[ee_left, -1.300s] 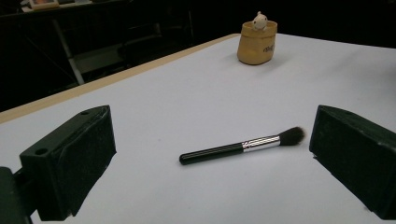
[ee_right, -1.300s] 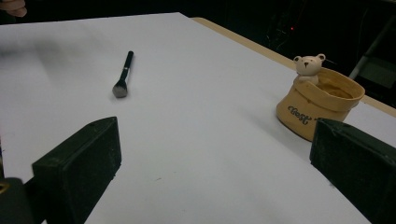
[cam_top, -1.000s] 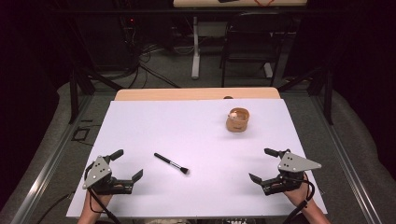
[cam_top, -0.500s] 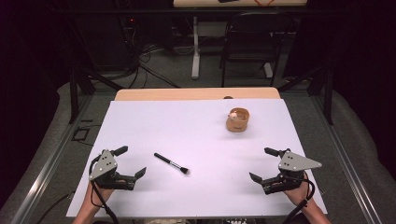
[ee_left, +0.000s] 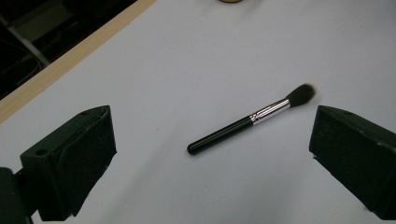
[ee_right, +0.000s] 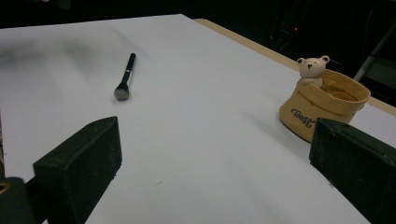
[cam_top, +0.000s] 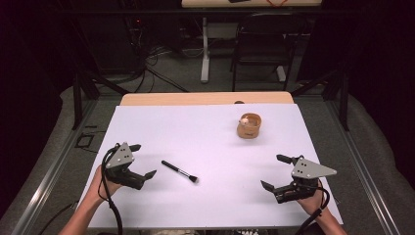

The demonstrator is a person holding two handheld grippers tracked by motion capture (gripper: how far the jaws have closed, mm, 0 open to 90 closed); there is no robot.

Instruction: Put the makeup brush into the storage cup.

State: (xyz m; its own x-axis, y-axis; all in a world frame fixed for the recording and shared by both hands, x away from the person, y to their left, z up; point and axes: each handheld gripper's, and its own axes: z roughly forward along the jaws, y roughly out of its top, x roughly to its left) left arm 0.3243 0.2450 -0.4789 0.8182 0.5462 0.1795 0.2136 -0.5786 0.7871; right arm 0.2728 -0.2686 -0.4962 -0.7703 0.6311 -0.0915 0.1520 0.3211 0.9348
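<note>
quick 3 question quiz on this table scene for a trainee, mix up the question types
1. True or false: the left tongs are shut on the makeup brush.
2. Which end of the brush points toward the right tongs: A handle, B bristles?
3. What figure sits on the rim of the tan pot?

Key: 1 false, both tongs are open and the brush lies free on the white table cover; 2 B; 3 a small bear.

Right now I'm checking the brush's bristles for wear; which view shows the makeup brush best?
The left gripper view: the makeup brush lies close, handle to bristles. The right gripper view shows it farther off, bristles nearest; the high view shows it small.
</note>
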